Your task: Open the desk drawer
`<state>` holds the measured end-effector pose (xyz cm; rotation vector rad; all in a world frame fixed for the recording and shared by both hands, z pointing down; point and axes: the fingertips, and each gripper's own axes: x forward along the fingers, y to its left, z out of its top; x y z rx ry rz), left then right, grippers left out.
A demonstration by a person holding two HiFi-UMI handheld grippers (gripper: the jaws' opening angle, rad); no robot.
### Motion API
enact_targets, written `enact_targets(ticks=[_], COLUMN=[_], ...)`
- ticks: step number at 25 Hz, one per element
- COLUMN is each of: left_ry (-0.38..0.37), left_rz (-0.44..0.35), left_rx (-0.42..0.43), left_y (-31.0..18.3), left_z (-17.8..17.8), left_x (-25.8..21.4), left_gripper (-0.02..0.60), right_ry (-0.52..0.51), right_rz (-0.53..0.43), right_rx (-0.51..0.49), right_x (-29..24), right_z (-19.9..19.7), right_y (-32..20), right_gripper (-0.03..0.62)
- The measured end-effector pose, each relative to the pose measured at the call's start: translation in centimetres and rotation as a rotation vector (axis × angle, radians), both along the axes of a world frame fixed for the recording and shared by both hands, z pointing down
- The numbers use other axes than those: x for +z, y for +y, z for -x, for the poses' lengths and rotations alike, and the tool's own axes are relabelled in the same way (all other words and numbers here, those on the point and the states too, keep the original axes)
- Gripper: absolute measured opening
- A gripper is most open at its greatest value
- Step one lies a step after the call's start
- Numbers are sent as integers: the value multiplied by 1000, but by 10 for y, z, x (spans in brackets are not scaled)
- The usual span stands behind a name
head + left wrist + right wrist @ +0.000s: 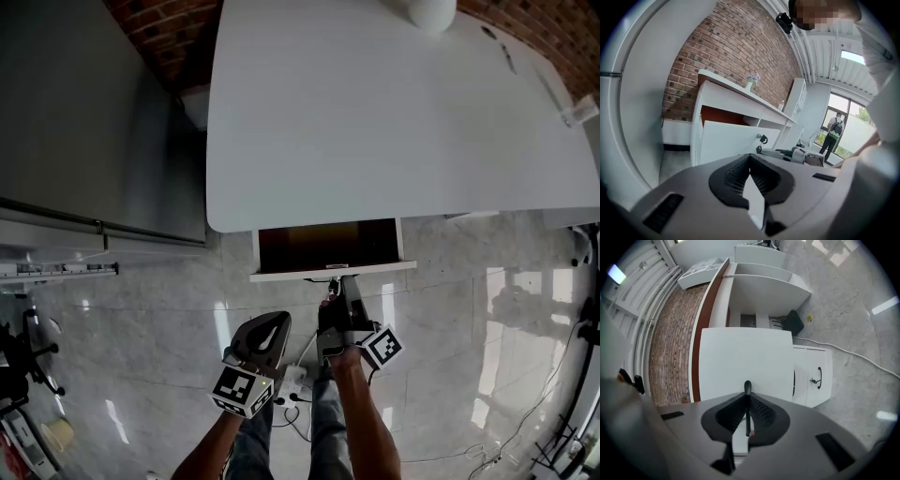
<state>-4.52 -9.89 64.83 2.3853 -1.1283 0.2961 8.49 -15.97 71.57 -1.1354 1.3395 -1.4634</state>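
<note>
The desk drawer (328, 246) stands pulled partway out from under the white desk top (375, 112), and its dark brown inside shows. My right gripper (333, 298) is at the white drawer front (333, 272), shut on the slim black handle (747, 401) that runs between its pads. In the left gripper view the drawer front (731, 140) carries a lock with a key (762, 138). My left gripper (264, 339) hangs lower left of the drawer, apart from it. Its pads (750, 159) meet with nothing between them.
A tall grey cabinet (94, 122) stands left of the desk. A white round object (431, 11) sits at the desk's far edge. A low white pedestal unit (818, 376) is under the desk. Cables (525, 412) trail on the marble floor. A person (833, 131) stands far off.
</note>
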Motion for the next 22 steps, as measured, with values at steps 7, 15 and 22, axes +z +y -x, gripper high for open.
enact_targets(ticks=[7, 15, 22], left_ry=[-2, 4, 6], left_rz=[8, 1, 19], left_rx=[5, 4, 6], left_y=[5, 1, 11], left_z=[1, 1, 1], left_x=[3, -2, 4], left_gripper=[11, 11, 11], right_ry=[6, 7, 13], right_rz=[-2, 16, 18], right_rx=[-3, -7, -15], right_x=[1, 4, 7], right_z=[0, -1, -1], right_y=[7, 29, 38], right_gripper=[34, 34, 34])
